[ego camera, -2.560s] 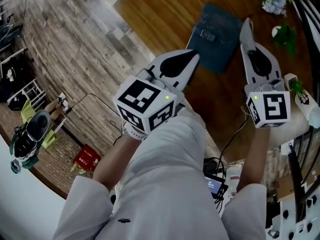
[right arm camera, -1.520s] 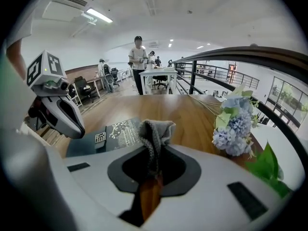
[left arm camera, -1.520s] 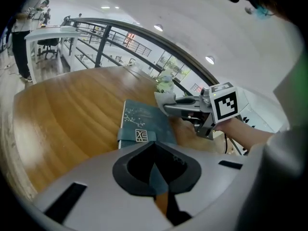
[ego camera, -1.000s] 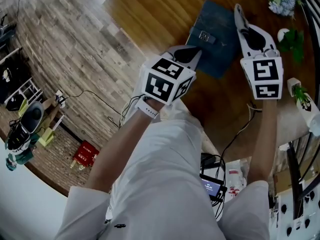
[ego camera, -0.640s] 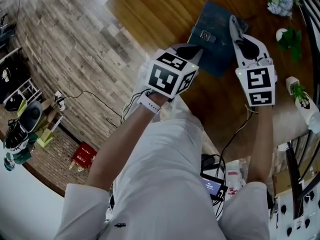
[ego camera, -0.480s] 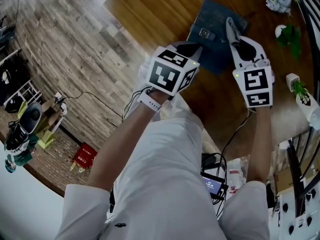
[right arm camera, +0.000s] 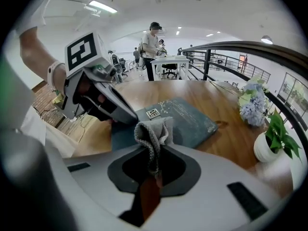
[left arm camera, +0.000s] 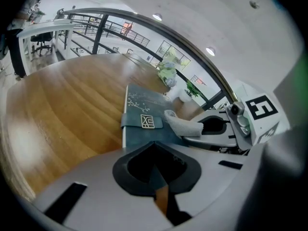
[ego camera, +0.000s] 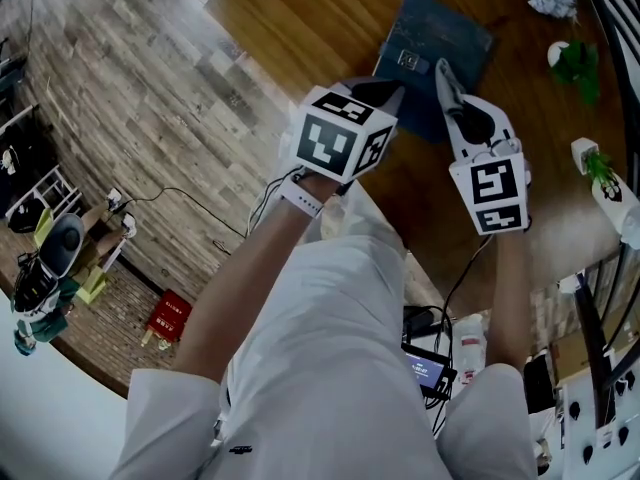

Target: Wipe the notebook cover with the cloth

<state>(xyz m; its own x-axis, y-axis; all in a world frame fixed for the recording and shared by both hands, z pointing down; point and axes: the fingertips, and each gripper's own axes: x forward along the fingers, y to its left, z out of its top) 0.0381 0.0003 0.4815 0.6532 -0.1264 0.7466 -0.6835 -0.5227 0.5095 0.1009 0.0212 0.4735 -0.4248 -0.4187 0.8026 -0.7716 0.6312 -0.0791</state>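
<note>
warm-brown wooden table top [ego camera: 300, 8], w/ flat dark-teal notebook [ego camera: 445, 28] lying closed on it. square metal emblem [left arm camera: 147, 121] on strap, glyph unreadable. right gripper [right arm camera: 154, 147] clamped on folded grey knit cloth [right arm camera: 153, 129], cloth end over cover's near part, contact unclear. left gripper [left arm camera: 155, 146] pinched together on nothing, tip at notebook's near edge.

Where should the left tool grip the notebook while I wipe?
Likely the near left corner of the notebook, from the person's side: it lies flat, so only an edge fits the jaws, and there the left tool is clear of the cloth.
</note>
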